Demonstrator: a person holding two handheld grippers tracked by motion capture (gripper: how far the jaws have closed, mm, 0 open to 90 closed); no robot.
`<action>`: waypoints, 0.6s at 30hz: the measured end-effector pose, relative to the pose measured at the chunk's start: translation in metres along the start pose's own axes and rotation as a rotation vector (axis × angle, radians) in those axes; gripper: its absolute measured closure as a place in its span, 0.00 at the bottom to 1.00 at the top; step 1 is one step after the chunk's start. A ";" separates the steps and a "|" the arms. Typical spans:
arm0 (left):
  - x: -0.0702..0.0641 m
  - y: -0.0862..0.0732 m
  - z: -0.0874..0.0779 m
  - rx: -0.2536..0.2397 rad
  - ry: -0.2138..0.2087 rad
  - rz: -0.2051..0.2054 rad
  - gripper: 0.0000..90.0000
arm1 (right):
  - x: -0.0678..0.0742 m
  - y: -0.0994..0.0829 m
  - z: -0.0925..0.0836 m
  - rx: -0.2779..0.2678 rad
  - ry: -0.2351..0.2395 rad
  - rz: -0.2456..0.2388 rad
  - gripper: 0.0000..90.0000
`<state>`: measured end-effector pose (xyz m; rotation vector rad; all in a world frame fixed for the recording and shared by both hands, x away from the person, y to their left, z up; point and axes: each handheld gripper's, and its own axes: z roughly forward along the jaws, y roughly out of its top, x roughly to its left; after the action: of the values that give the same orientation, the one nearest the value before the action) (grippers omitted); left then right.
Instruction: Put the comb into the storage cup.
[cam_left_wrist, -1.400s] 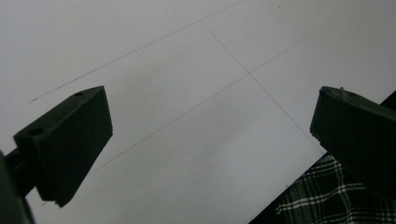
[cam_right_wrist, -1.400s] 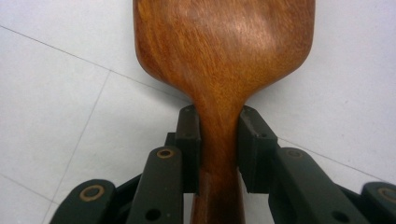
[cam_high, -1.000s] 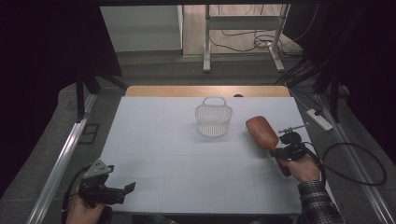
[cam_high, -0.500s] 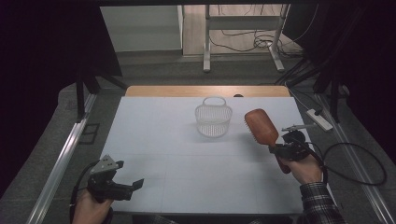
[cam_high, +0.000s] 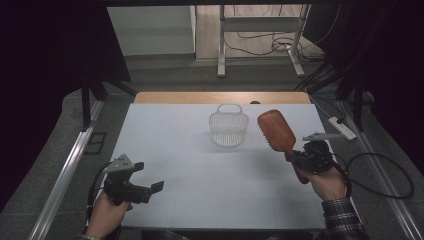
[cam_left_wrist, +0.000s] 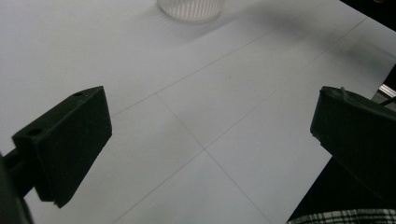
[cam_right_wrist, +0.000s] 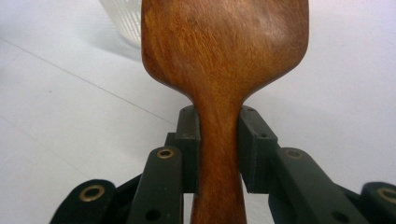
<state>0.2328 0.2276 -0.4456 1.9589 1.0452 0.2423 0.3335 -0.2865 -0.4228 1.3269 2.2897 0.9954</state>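
Observation:
A wooden paddle hairbrush (cam_high: 275, 129) hangs above the right part of the white table, bristles turned left toward the basket. My right gripper (cam_high: 299, 156) is shut on its handle; in the right gripper view the two black pads (cam_right_wrist: 254, 135) squeeze the brown neck of the hairbrush (cam_right_wrist: 224, 56). A small white slatted basket (cam_high: 228, 126) with a handle stands upright at the table's middle back; its base (cam_left_wrist: 190, 8) shows at the top of the left gripper view. Over the front left corner, my left gripper (cam_high: 152, 189) stands open, jaws wide apart with only bare table between them.
The white table surface (cam_high: 190, 165) has faint seam lines. A wooden strip (cam_high: 220, 97) runs along its far edge. A white power strip (cam_high: 341, 127) and black cables (cam_high: 385, 175) lie off the right side. A metal rail (cam_high: 67, 170) runs along the left.
The right hand has lifted the hairbrush off the table and tilted it up toward the basket. The left gripper has moved forward and right, further over the table's front left corner.

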 end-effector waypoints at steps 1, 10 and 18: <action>0.000 0.002 0.001 0.003 -0.003 0.000 0.00 | 0.002 0.000 -0.001 -0.006 0.005 -0.008 0.80; -0.009 0.028 0.020 0.020 -0.068 0.040 0.00 | 0.014 0.001 -0.007 -0.051 0.049 -0.044 0.80; -0.015 0.047 0.035 0.024 -0.118 0.035 0.00 | 0.024 0.002 -0.010 -0.094 0.085 -0.055 0.80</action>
<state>0.2690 0.1827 -0.4269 1.9897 0.9420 0.1321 0.3166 -0.2695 -0.4119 1.2003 2.2969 1.1463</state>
